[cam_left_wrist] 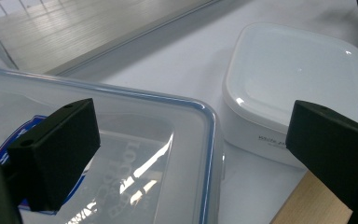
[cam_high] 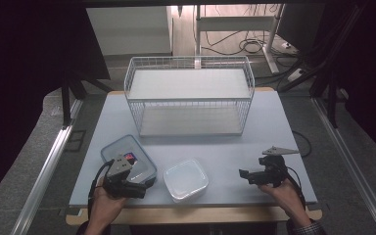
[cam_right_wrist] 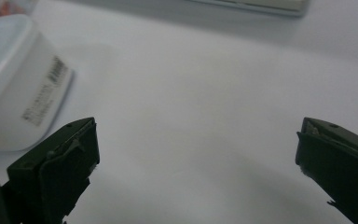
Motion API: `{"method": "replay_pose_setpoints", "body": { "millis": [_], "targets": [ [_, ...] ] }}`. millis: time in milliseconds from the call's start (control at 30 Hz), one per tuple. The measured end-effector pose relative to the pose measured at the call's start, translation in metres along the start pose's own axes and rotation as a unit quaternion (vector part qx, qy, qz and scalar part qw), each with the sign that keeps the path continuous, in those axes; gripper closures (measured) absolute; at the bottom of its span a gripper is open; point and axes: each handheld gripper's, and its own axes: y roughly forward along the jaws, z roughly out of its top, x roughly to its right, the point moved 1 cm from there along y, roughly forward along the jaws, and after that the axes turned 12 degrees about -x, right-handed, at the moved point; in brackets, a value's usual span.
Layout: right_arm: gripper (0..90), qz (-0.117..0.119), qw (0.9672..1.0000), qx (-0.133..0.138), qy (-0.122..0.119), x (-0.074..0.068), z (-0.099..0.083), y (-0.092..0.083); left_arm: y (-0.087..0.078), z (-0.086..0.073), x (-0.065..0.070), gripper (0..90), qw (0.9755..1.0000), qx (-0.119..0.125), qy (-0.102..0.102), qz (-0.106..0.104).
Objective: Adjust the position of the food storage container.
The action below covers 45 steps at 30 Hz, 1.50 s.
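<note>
A clear lidded box with a blue rim (cam_high: 127, 157) lies at the front left of the table, with a red and blue label showing through it. A white square lidded box (cam_high: 186, 179) sits just to its right. My left gripper (cam_high: 143, 188) is at the clear box's near corner, open, holding nothing. In the left gripper view its jaws (cam_left_wrist: 191, 116) stand wide over the clear box's corner (cam_left_wrist: 135, 140), with the white box (cam_left_wrist: 298, 74) beyond. My right gripper (cam_high: 245, 175) is open at the front right and points left toward the white box (cam_right_wrist: 14, 79). Only bare table lies between its jaws (cam_right_wrist: 196, 130).
A white wire basket shelf (cam_high: 190, 98) with two levels stands at the back centre of the table (cam_high: 269, 132). The table's wooden front edge (cam_high: 200, 215) runs by the person's hands. Metal rails flank both sides, and cables lie on the floor behind.
</note>
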Motion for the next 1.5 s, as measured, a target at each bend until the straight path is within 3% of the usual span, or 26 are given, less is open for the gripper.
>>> {"method": "replay_pose_setpoints", "body": {
  "millis": [100,267,633,800,833,900,1033,1133,1167,1200,1267,1367,1433,1500],
  "targets": [
    [0.0,0.002,0.9998,0.002,-0.018,-0.001,0.001,-0.002,0.002,0.0,0.0,2.7,1.0,0.003,-0.001,-0.005],
    [0.0,-0.003,0.9996,0.017,-0.022,0.0,0.001,-0.002,0.002,-0.001,0.001,2.6,0.9998,0.013,0.005,-0.011],
    [3.5,0.007,0.9991,-0.001,-0.043,-0.004,0.002,0.0,0.005,-0.001,0.001,2.8,0.9998,0.015,0.012,-0.006],
    [19.8,0.011,0.9982,0.006,-0.058,-0.01,0.004,-0.002,0.0,-0.002,-0.001,4.6,0.9992,0.035,0.017,-0.004],
    [19.8,0.011,0.9982,0.006,-0.058,-0.01,0.004,-0.002,0.0,-0.002,-0.001,4.7,0.9992,0.035,0.017,-0.004],
    [30.2,0.024,0.997,0.012,-0.073,-0.016,0.007,-0.004,0.0,-0.003,-0.004,4.8,0.9994,0.033,0.013,-0.003],
    [42.8,0.032,0.9944,-0.004,-0.101,-0.028,0.012,-0.001,0.001,-0.004,-0.005,5.0,0.9995,0.027,0.015,0.001],
    [55.2,0.057,0.9917,-0.011,-0.115,-0.039,0.017,0.004,0.001,-0.004,-0.006,5.2,0.9994,0.019,0.022,0.017],
    [55.2,0.057,0.9917,-0.011,-0.115,-0.039,0.017,0.004,0.001,-0.004,-0.006,5.3,0.9994,0.019,0.022,0.017],
    [62.0,0.068,0.9887,-0.013,-0.132,-0.049,0.021,0.007,0.0,-0.004,-0.007,5.3,0.9995,0.02,0.019,0.017],
    [69.2,0.068,0.9856,-0.016,-0.154,-0.059,0.026,0.01,-0.001,-0.005,-0.009,5.4,0.9995,0.022,0.015,0.018],
    [81.2,0.067,0.9842,-0.013,-0.163,-0.073,0.036,0.015,-0.003,-0.005,-0.011,5.4,0.9994,0.027,0.009,0.02],
    [88.0,0.079,0.9826,-0.011,-0.168,-0.082,0.043,0.018,-0.005,-0.005,-0.013,5.4,0.9993,0.031,0.006,0.019],
    [89.2,0.086,0.9807,-0.011,-0.175,-0.087,0.047,0.019,-0.006,-0.006,-0.013,5.4,0.9993,0.033,0.004,0.018]
  ]
}}
